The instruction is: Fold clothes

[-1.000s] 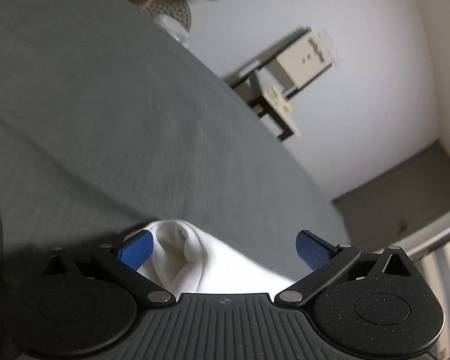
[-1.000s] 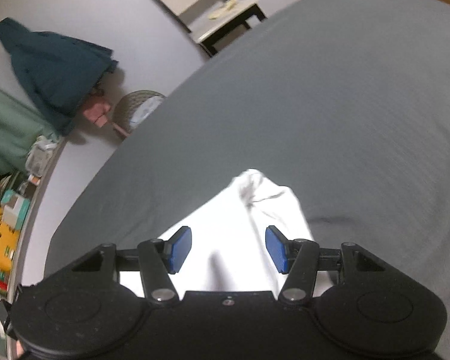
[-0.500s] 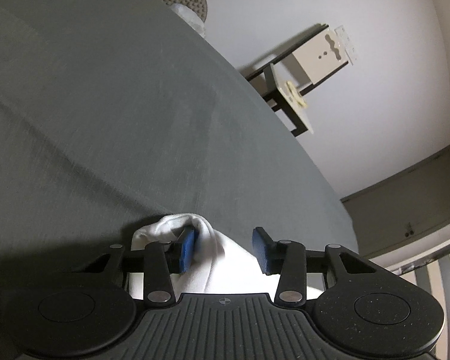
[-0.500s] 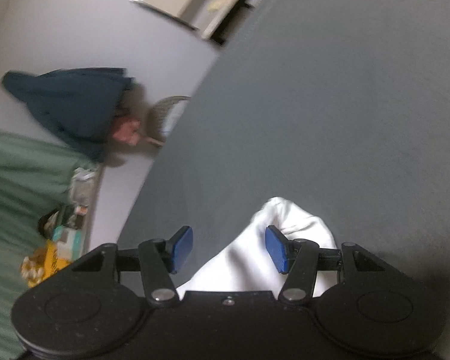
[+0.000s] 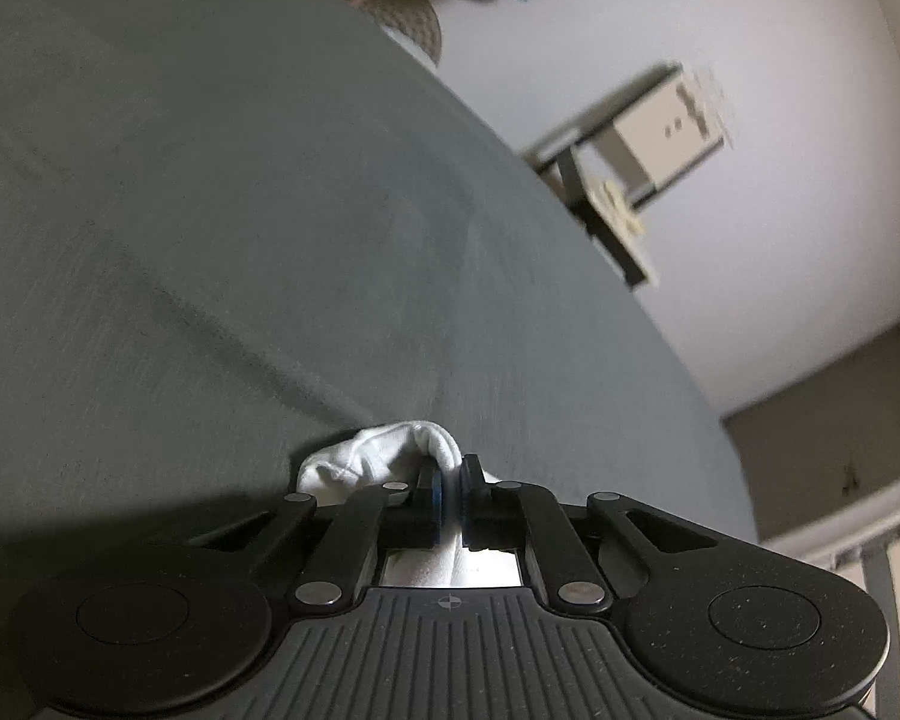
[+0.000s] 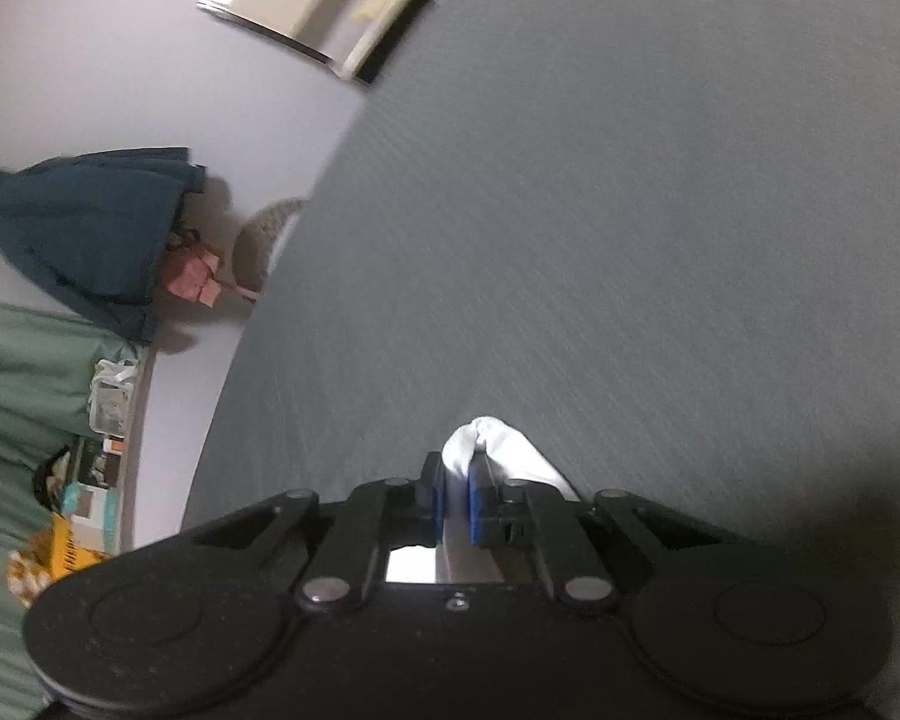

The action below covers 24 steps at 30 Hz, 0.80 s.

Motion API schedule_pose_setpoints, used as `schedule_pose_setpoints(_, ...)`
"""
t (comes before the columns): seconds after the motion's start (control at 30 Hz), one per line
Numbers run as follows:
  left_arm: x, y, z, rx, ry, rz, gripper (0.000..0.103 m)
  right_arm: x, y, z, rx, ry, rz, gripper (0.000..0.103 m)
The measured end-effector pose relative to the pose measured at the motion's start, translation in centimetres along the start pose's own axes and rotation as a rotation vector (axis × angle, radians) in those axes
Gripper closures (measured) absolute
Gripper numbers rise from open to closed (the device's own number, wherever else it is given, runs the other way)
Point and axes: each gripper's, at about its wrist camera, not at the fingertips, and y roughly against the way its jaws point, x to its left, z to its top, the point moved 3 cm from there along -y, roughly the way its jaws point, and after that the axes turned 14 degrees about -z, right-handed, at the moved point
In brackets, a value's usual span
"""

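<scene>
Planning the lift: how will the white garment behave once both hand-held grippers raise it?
Probably floppy: the white garment bunches into soft folds at the left hand-held gripper. Likely light, since thin cloth fits between the nearly closed right hand-held gripper. It should sag between them over the grey bedsheet.

Each hand-held gripper, left (image 5: 448,495) and right (image 6: 456,498), is matte black plastic: ribbed housing, two round speckled discs, silver pivot screws, blue finger pads (image 6: 475,507)

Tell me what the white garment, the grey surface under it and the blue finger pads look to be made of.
White garment: soft matte knit, likely cotton; it bunches in rounded folds.
Grey surface: matte woven fabric, faintly ribbed.
Blue finger pads: probably rubber or plastic; too small to tell.
</scene>
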Motion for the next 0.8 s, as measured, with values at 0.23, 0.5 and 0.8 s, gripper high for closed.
schedule_pose_setpoints(0.23,0.5,0.7,0.1,-0.06,-0.052,0.053,0.098,-1.3,-0.5,0.0,-0.003,-0.072,0.0,0.096)
schedule_pose_setpoints(0.5,0.6,3.8,1.0,-0.039,-0.027,0.046,0.067,-0.9,3.1,0.8,-0.101,0.041,-0.076,0.038)
schedule_pose_setpoints(0.8,-1.6,4.8,3.0,0.021,-0.22,0.108,0.0,1.8,2.5,-1.0,-0.102,0.381,-0.162,0.039)
